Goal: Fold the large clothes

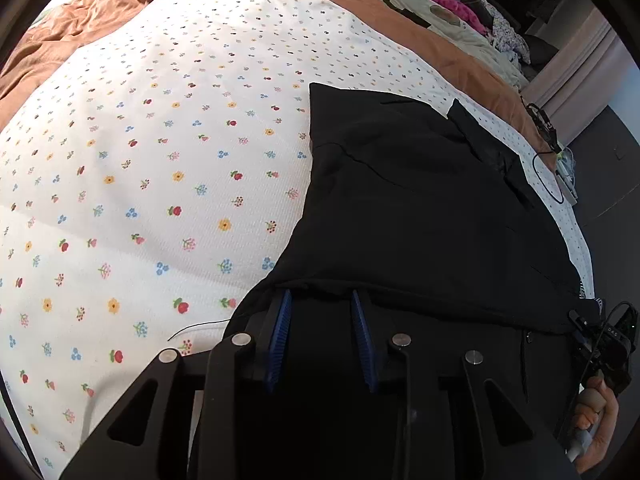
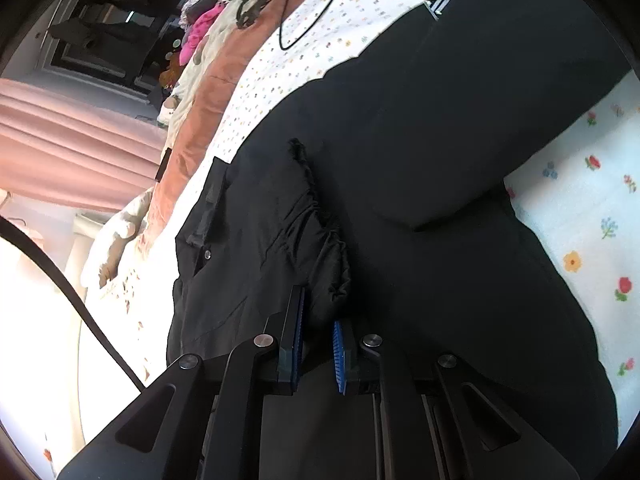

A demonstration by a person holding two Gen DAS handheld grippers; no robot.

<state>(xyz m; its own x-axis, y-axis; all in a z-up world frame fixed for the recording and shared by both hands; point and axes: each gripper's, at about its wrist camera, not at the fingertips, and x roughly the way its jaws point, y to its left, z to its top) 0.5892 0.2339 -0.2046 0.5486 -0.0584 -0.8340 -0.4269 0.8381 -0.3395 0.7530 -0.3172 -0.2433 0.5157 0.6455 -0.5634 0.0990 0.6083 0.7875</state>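
On the floral bed sheet (image 1: 160, 160) black garment (image 1: 420, 200) half-folded — both hand-held grippers, left (image 1: 322, 300) and right (image 2: 318, 312), clamp its near edge; next fold pending.

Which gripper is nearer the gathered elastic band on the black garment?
Right. The right gripper is shut on the black garment beside the gathered elastic band. The left gripper holds a plain edge; no band shows there.
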